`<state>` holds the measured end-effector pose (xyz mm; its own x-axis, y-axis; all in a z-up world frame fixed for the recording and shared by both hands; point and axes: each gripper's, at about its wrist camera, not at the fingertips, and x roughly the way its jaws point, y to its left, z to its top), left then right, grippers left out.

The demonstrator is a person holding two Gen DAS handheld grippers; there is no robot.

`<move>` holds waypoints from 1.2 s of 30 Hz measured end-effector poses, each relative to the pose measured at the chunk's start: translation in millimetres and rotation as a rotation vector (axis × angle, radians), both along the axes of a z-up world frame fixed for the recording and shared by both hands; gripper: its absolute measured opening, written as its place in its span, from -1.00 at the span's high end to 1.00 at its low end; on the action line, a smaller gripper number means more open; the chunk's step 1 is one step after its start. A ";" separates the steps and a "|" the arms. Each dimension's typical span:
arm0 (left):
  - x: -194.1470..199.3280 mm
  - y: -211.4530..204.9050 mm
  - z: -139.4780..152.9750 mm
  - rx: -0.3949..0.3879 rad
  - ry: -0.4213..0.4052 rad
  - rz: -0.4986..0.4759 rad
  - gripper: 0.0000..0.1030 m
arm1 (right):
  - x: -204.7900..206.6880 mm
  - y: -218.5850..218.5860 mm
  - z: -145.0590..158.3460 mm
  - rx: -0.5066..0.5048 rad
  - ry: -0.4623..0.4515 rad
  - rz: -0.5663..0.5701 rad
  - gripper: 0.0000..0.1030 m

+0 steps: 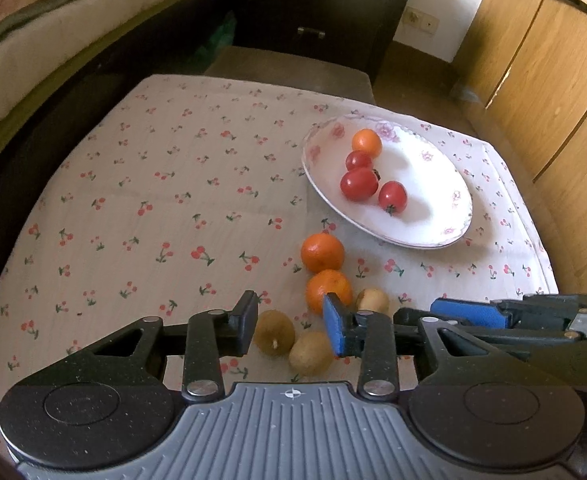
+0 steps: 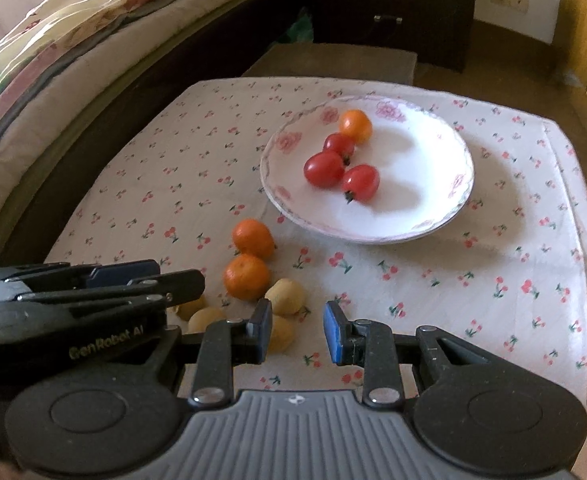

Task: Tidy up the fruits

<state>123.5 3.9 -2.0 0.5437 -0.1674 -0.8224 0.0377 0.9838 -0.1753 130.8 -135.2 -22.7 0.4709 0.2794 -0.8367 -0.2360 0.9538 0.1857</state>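
Note:
A white flowered plate point(image 1: 433, 216) point(image 2: 425, 168) holds three red tomatoes point(image 1: 359, 184) point(image 2: 324, 168) and a small orange fruit point(image 1: 367, 143) point(image 2: 356, 126). Two tangerines point(image 1: 322, 252) point(image 2: 253, 239) lie on the cherry-print cloth in front of it, with several brown kiwis point(image 1: 274, 334) point(image 2: 285, 296) beside them. My left gripper point(image 1: 290, 328) point(image 2: 189, 280) hovers over two kiwis, jaws apart, and the pads do not press on them. My right gripper point(image 2: 298, 332) point(image 1: 437, 310) stands just right of the kiwis, its blue pads a little apart over bare cloth.
The cloth-covered table point(image 1: 133, 200) ends close on the right, near a wooden wardrobe point(image 1: 553, 80). A bed with folded blankets point(image 2: 53, 40) runs along the left. A dark drawer cabinet point(image 1: 321, 12) stands behind the table.

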 end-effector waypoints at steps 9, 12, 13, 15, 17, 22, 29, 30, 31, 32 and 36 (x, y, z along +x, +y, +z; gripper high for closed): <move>-0.6 2.2 2.6 -0.026 -0.011 -0.004 -0.25 | -1.4 16.9 -9.5 -0.001 0.016 0.053 0.41; 0.2 3.3 0.8 -0.025 -0.005 -0.002 -0.25 | 0.1 19.5 -15.5 -0.010 0.030 0.058 0.41; 0.3 4.6 0.4 -0.026 -0.005 0.001 -0.25 | 0.3 20.0 -17.2 -0.014 0.032 0.060 0.41; 1.0 7.0 -0.1 -0.030 -0.002 0.009 -0.26 | 0.9 21.0 -19.4 -0.020 0.027 0.059 0.41; 1.2 8.3 -0.8 -0.032 0.000 0.012 -0.26 | 1.2 23.0 -21.3 -0.026 0.018 0.066 0.41; 1.4 8.2 -2.8 -0.025 0.006 0.012 -0.29 | 3.4 26.3 -30.2 -0.052 0.022 0.077 0.47; 4.9 9.1 -12.9 -0.014 0.037 0.020 -0.26 | -0.4 21.7 -28.1 -0.061 0.015 0.086 0.48; 5.4 9.2 -14.3 -0.013 0.041 0.023 -0.19 | -1.4 20.9 -27.5 -0.060 0.014 0.085 0.48; 6.3 9.1 -15.5 -0.010 0.045 0.024 -0.16 | -3.1 19.2 -26.3 -0.061 0.012 0.085 0.48; 7.5 8.4 -16.8 -0.003 0.047 0.023 -0.09 | -4.8 17.4 -25.1 -0.061 0.009 0.085 0.48; 9.9 5.6 -20.4 0.003 0.051 0.029 -0.05 | -9.6 9.6 -22.9 -0.060 0.007 0.079 0.48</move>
<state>133.4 9.5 -22.5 0.5060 -0.1498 -0.8495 0.0004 0.9848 -0.1735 121.2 -125.6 -45.6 0.4432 0.2646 -0.8565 -0.3095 0.9419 0.1308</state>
